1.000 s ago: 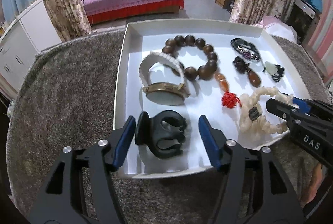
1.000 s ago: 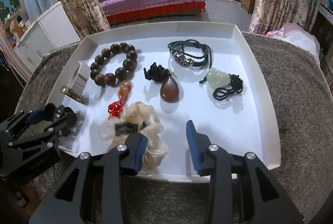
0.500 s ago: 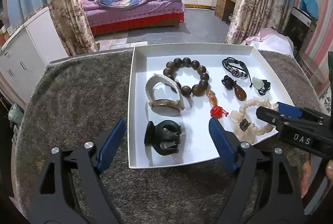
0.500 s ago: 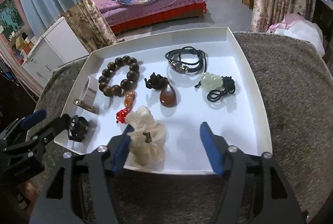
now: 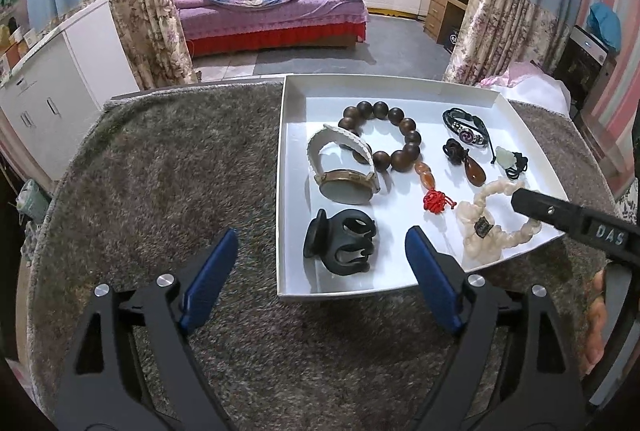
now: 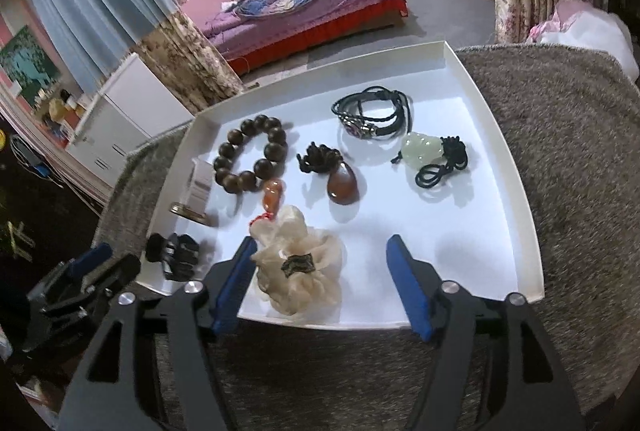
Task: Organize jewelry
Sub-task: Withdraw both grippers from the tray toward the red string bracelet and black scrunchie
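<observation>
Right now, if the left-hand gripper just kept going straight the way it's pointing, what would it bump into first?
Probably the black hair claw in the near corner of the white tray. The left gripper is empty, its jaws opening, and the claw sits between them just ahead. Depth is hard to judge, so it might meet the tray's near rim first.

Jewelry laid out in a white tray [image 6: 516, 191]

The right claw [image 6: 320, 283] is opening above the cream scrunchie [image 6: 300, 267], which lies against its left pad.
</observation>
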